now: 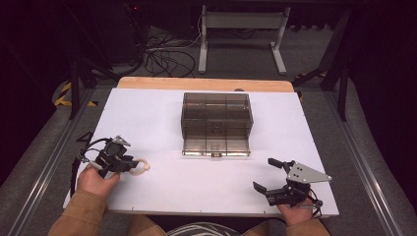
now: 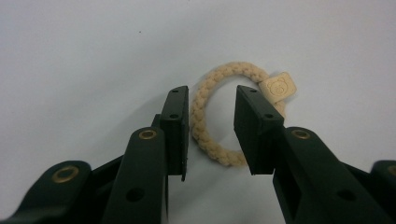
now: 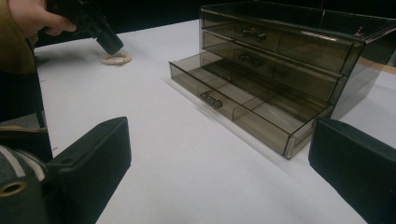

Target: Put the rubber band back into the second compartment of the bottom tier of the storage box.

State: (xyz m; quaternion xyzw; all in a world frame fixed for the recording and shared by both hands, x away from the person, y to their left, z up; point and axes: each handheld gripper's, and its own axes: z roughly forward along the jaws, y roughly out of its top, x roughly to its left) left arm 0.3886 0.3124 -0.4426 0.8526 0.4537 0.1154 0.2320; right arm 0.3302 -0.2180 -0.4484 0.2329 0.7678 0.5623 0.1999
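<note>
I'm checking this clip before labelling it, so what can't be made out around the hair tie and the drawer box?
- Beige braided hair tie, left gripper view: its right side is hidden behind one jaw of the left gripper.
- Smoky clear plastic drawer box, right gripper view: its far end is cut off by the frame edge.
- The upper drawers' contents: too dark to tell.

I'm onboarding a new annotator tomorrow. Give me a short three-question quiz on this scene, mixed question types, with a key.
1. True or false: the bottom drawer of the smoky drawer box is pulled out.
2. What lies between the jaws of the left hand-held gripper? A) braided ring B) pen C) coin
3. Fill in: the right hand-held gripper has its jaws ____.

Key
1. True.
2. A, the braided ring, flat on the white table; the pads are not yet pressing it.
3. Open, holding nothing.
</note>
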